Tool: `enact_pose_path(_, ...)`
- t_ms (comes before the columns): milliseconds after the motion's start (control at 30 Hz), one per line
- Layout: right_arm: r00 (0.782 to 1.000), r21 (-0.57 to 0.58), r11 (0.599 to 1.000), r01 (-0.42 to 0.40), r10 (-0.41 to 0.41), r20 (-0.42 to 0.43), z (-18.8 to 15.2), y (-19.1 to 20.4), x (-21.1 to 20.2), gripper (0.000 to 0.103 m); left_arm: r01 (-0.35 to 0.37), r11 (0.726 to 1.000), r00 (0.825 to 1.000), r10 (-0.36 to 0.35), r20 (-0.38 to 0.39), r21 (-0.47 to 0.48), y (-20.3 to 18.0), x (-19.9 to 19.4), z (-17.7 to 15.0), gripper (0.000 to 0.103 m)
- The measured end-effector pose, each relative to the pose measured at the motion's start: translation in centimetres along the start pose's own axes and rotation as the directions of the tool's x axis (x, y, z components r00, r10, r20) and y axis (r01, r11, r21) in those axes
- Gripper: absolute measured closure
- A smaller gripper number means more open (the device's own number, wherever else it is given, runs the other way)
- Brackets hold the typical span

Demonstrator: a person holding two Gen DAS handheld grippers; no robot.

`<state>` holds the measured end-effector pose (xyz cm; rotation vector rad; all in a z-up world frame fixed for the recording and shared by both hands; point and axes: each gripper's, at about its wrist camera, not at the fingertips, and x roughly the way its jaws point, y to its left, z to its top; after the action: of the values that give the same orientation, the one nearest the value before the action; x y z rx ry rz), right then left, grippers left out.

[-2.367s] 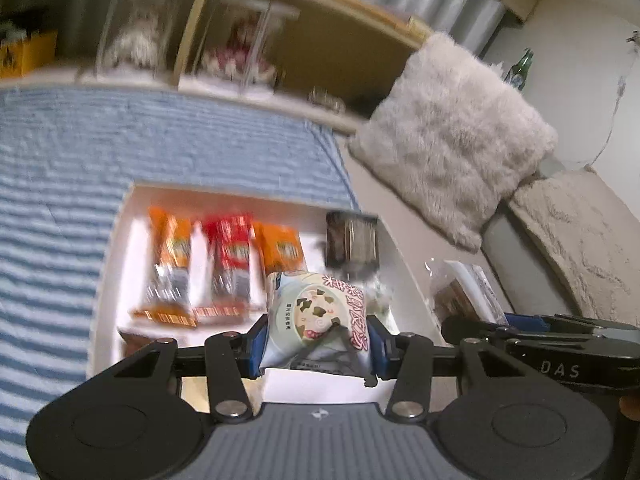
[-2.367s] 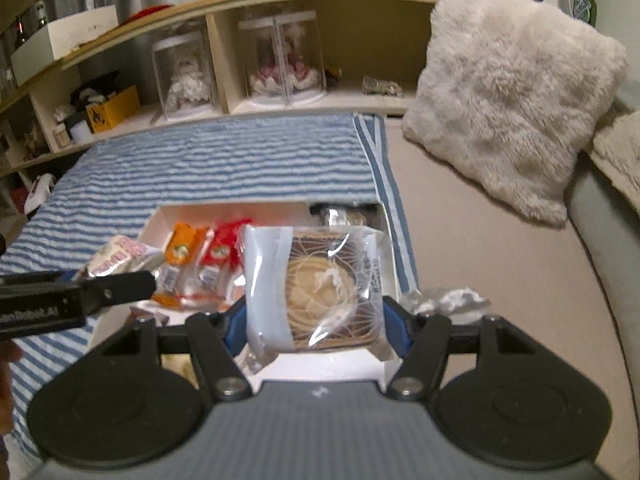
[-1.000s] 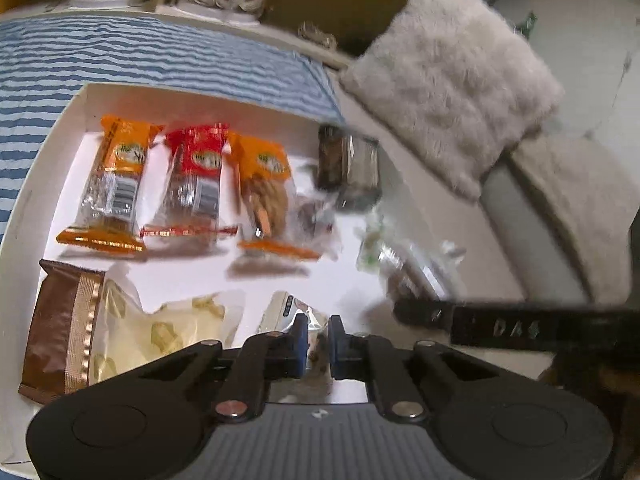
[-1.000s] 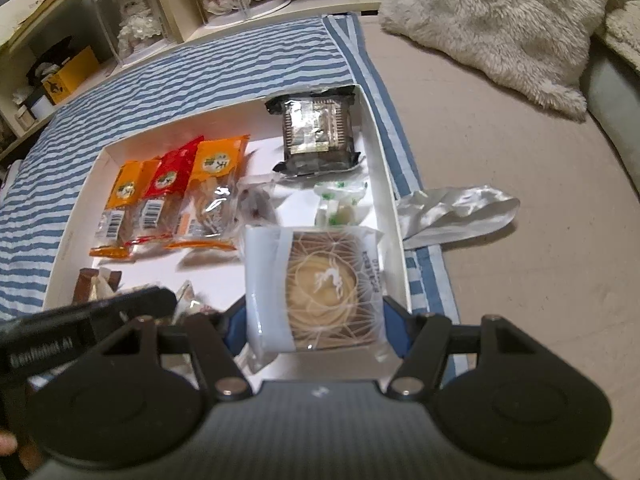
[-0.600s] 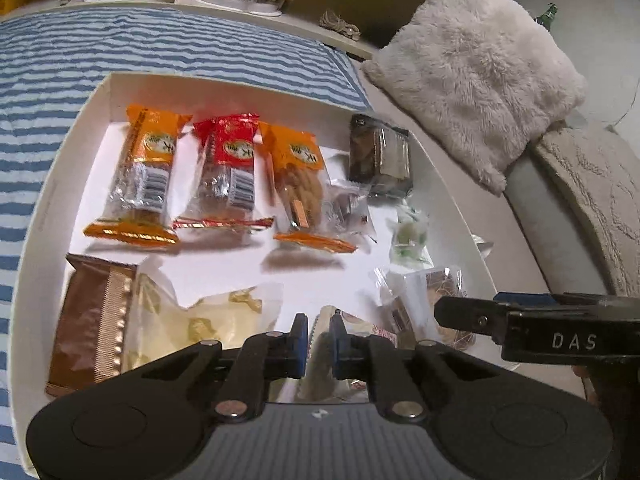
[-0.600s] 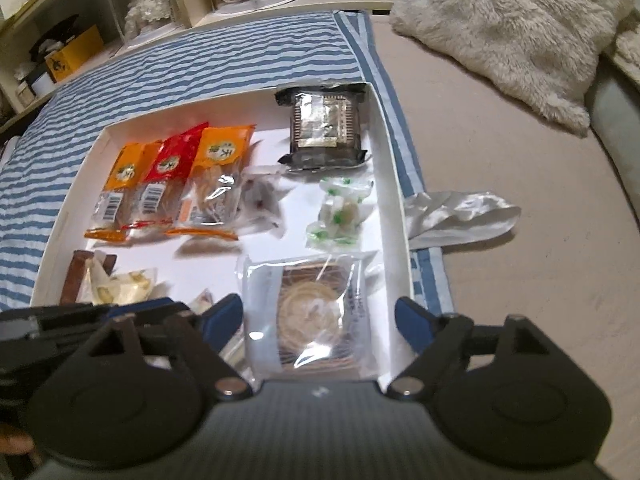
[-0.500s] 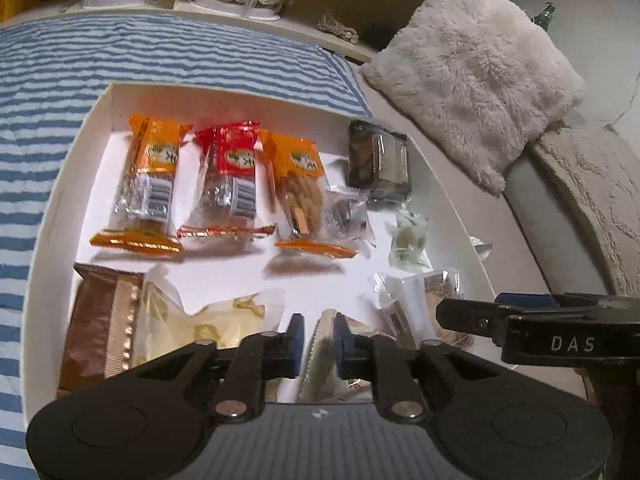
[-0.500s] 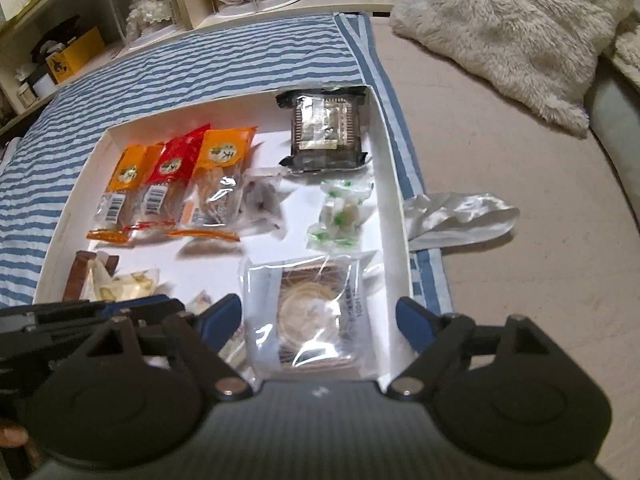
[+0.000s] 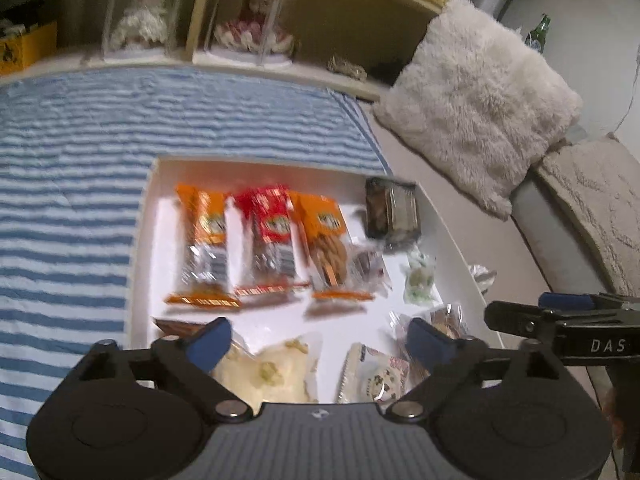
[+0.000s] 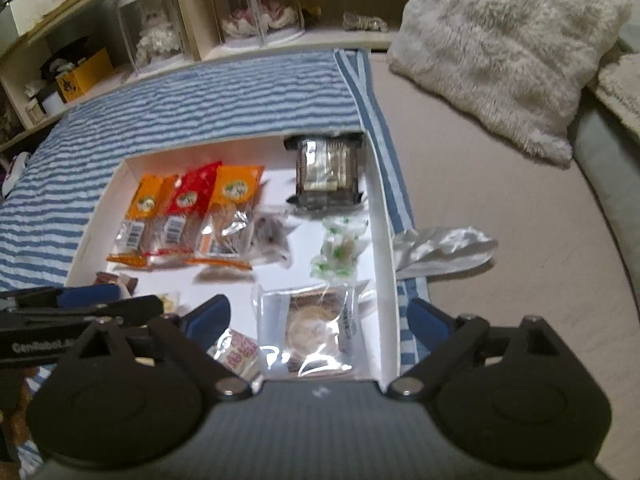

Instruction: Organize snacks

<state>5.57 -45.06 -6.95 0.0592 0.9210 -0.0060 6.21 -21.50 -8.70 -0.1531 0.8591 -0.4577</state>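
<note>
Left tongs point(image 9: 318, 338) just opened, empty, above white box point(image 9: 142, 240).

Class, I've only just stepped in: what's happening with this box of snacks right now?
A person with a gripper in each hand is sorting snacks into a white box on a striped blanket. Both grippers have just opened their jaws and hold nothing. The right gripper hangs over a clear-wrapped pastry lying in the box's near right corner. The left gripper is above a pink-and-white packet lying beside it. Three long packs lie side by side further back.
</note>
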Motion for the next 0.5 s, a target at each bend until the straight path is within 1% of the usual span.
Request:
enact_pose_path(33, 1.0, 0.0, 1.0, 0.0, 0.0, 0.008, 0.1, 0.0, -0.4, 0.001, -0.005, 1.0, 1.0, 0.005, 0.008, 0.003, 0.1, -0.6, 0.2, 0.001)
enact_pose_path(67, 1.0, 0.0, 1.0, 0.0, 0.0, 0.017, 0.2, 0.1, -0.8, 0.001, -0.012, 1.0, 1.0, 0.012, 0.012, 0.006, 0.3, -1.1, 0.5, 0.0)
enact_pose_path(233, 0.998, -0.005, 1.0, -0.009, 0.009, 0.065, 0.7, 1.1, -3.3, 0.001, -0.058, 0.998, 0.997, 0.057, 0.05, 0.021, 1.1, -4.1, 1.6, 0.0)
enact_pose_path(333, 0.994, -0.006, 1.0, -0.018, 0.018, 0.106, 1.0, 1.8, -5.1, 0.001, -0.065, 0.997, 0.995, 0.062, 0.083, 0.033, 1.8, -6.3, 1.9, 0.0)
enact_pose_path(500, 0.977, -0.03, 0.998, -0.046, 0.051, 0.207, 0.9, 3.5, -9.0, 0.001, -0.086, 0.995, 0.987, 0.078, 0.137, 0.051, 2.7, -10.1, 1.9, 0.0)
